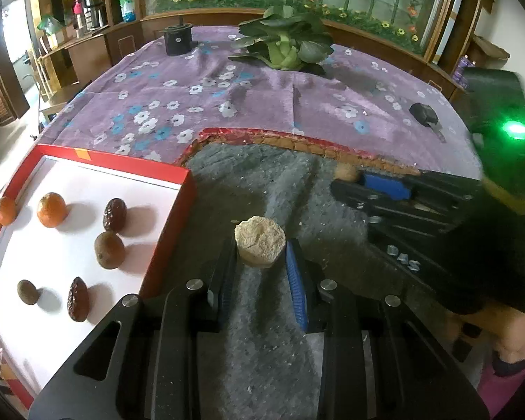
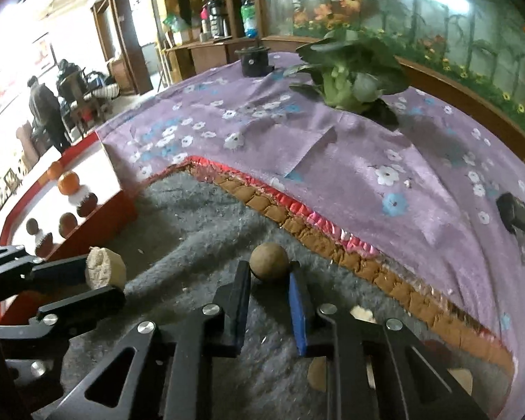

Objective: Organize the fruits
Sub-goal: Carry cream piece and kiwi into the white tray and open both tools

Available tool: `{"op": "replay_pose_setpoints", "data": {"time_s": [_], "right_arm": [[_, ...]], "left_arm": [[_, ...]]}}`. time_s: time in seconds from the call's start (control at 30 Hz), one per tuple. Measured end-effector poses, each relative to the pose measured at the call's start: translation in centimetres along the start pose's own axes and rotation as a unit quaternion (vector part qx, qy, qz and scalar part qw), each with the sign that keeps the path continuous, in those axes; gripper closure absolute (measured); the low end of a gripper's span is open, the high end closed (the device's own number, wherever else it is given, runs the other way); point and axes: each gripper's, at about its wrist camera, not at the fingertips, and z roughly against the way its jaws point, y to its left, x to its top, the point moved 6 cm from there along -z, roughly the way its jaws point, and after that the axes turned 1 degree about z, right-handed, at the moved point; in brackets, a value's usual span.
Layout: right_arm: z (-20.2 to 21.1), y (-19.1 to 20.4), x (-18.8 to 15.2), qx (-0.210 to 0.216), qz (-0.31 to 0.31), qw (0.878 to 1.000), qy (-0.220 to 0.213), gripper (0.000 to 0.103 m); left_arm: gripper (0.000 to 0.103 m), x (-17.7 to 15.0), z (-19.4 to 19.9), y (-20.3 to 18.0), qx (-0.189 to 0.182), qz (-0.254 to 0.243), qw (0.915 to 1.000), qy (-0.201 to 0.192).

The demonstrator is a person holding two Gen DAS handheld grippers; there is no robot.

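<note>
1. A pale, crumbly cylindrical fruit chunk (image 1: 260,246) sits clamped between the left gripper (image 1: 260,262) fingers, above the grey felt mat (image 1: 262,315), just right of the red-rimmed white tray (image 1: 178,189).
2. A round brown fruit (image 2: 269,261) is pinched between the right gripper (image 2: 270,280) fingers, farther right of the tray, near the mat's orange-red edge.
3. Inside the tray lie two small orange fruits (image 1: 51,209), two wrinkled dark red dates (image 1: 114,214) and two brown round fruits (image 1: 109,249).
4. Beyond the tray, a purple floral cloth (image 1: 262,105) covers the table, carrying a leafy green vegetable (image 1: 285,43).

Leafy green vegetable (image 1: 284,43), black cylinder (image 1: 177,39) and car key (image 1: 426,116) on purple floral cloth (image 1: 255,101).
</note>
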Motion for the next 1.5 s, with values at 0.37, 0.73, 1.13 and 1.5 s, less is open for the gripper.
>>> {"op": "replay_pose_setpoints", "data": {"time_s": [0.37, 0.73, 1.13, 1.5], "right_arm": [[6.5, 2.6, -1.8, 0.006, -0.01, 0.999, -0.049, 0.082], [9.7, 7.3, -4.0, 0.025, -0.012, 0.997, -0.065, 0.082], [10.0, 12.5, -3.6, 0.044, 0.023, 0.997, -0.067, 0.083], [9.9, 16.5, -2.8, 0.066, 0.047, 0.994, -0.07, 0.083]], "left_arm": [[0.075, -0.9, 2.6, 0.2, 0.007, 0.0, 0.9998, -0.019], [0.075, -2.0, 5.9, 2.3, 0.03, 0.007, 0.9985, -0.046], [0.075, -3.4, 8.1, 6.5, 0.049, 0.035, 0.9965, -0.058], [0.075, -4.5, 9.1, 10.0, 0.06, 0.06, 0.9945, -0.061]]}}
